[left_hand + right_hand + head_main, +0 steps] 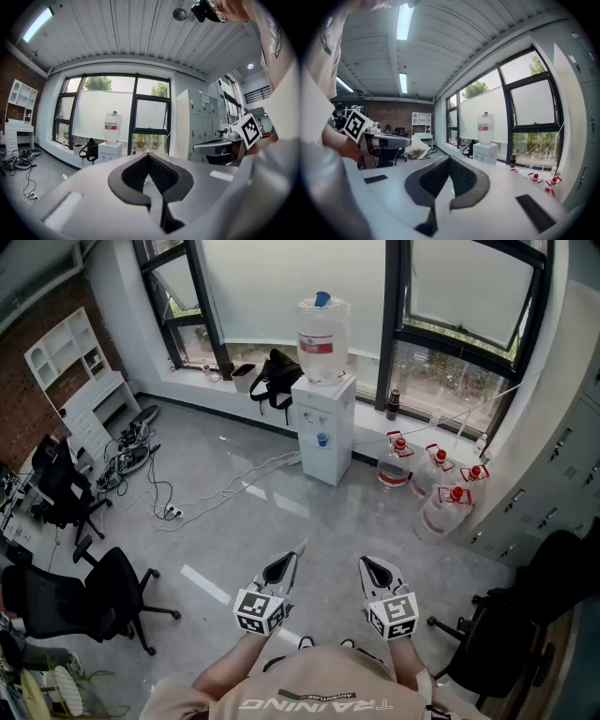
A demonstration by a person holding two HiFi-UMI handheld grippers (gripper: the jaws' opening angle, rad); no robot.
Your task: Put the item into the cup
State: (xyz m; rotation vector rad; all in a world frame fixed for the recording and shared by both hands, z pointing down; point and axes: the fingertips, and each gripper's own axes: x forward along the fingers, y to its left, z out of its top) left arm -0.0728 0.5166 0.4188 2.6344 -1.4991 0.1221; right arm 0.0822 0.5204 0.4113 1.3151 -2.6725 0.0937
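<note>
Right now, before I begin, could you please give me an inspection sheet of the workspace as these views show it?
Surface: no table in view; only grey floor.
Job's things: nothing seen; no cup or item in any view.
Clutter: water dispenser, spare water bottles, black bag on the sill, office chair.
Grippers: left gripper and right gripper both shut and empty, held out over the floor.
Cables: loose cables running across the floor.
Surroundings: large windows, lockers at right.
</note>
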